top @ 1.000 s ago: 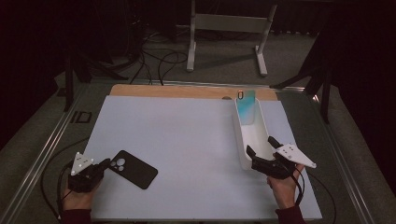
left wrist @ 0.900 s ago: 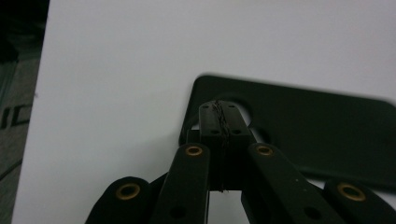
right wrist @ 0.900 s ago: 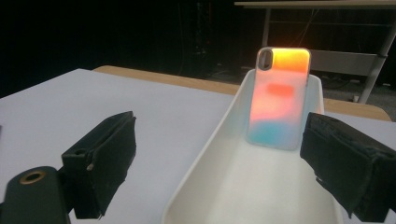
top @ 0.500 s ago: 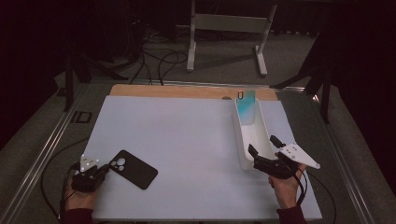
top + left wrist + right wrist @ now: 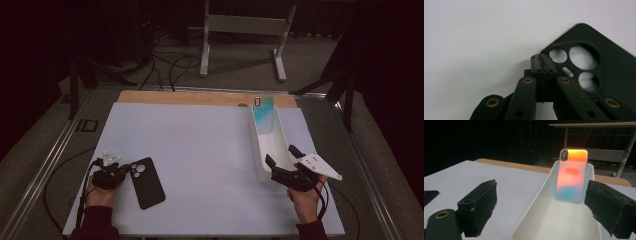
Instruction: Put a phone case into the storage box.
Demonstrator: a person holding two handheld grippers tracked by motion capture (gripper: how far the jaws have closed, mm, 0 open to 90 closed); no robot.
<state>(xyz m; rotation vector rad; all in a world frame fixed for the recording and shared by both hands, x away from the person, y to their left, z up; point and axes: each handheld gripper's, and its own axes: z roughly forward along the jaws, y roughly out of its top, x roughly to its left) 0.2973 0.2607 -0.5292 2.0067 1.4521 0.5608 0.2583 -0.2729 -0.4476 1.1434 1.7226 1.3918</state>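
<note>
A black phone case (image 5: 147, 182) lies flat at the front left of the white board, camera holes up (image 5: 599, 70). My left gripper (image 5: 119, 172) is shut, its closed tips (image 5: 541, 66) right at the case's camera corner with nothing between them. A long white tray (image 5: 256, 150) runs along the right side. A phone in a colourful gradient case (image 5: 263, 114) leans upright at the tray's far end (image 5: 571, 175). My right gripper (image 5: 281, 156) stands open at the near end of the tray (image 5: 534, 207), one jaw on each side of it (image 5: 544, 202).
The white board (image 5: 190, 145) covers most of the table, with a wooden strip (image 5: 200, 97) along its far edge. A small black frame (image 5: 86, 125) lies beside the board at the left. Behind the table are a metal stand (image 5: 240, 40) and floor cables (image 5: 170, 65).
My left gripper has slid right and slightly down until its shut tips meet the camera corner of the black case. The right gripper and the tray have stayed put.
</note>
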